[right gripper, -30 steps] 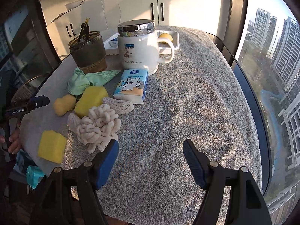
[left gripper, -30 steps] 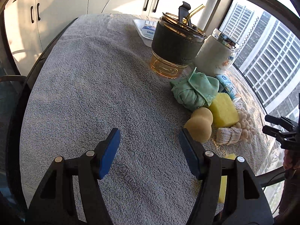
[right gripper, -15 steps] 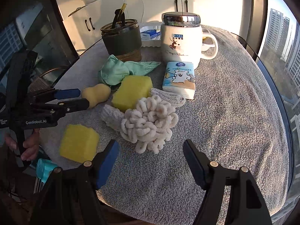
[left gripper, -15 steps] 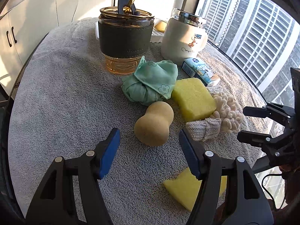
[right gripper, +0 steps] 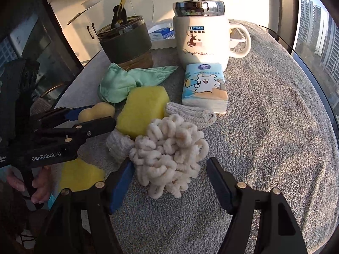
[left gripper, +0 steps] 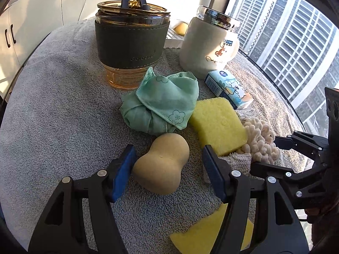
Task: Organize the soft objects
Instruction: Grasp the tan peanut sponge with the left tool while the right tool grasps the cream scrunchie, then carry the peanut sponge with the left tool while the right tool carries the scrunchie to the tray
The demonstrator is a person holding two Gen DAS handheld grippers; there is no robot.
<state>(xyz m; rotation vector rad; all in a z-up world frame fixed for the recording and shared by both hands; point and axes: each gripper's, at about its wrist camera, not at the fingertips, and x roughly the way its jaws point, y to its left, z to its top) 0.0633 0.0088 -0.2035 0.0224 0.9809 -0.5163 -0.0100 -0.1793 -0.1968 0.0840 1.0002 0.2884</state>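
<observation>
Surface: grey towel (left gripper: 53,116) covering the table; the soft things are bunched at centre frame in both wrist views.
Left gripper (left gripper: 167,170): lower centre of its own view, fingers apart and closing, tan gourd-shaped sponge (left gripper: 162,163) between them. The left pad is just beside the sponge; whether it touches cannot be told. The right pad stands clear. Not yet a grip.
Right gripper (right gripper: 170,185): lower centre of its view, fingers apart and closing around the near fringe of the cream looped scrubber (right gripper: 169,152). Neither pad presses on it.
Neighbours: yellow sponge (left gripper: 218,124) just right of the tan sponge and touching the scrubber; knitted cloth (right gripper: 190,112) partly under the scrubber; green cloth bundle (left gripper: 159,103) just behind; tissue pack (right gripper: 204,89) at upper centre of the right view; second yellow sponge (right gripper: 79,174) at lower left there.
Hard items: glass cup with dark sleeve (left gripper: 131,48) and white lidded mug (right gripper: 201,36), upper frame, close behind the pile.
Risk 1: tan sponge is rounded and waisted; an off-centre pinch could squirt it forward into the green bundle.
Risk 2: scrubber loops may snag the knitted cloth and drag it along, or only a few loops get caught and it slips.
Risk 3: the two grippers work close together at centre; lifting at once could knock them or the yellow sponge.
</observation>
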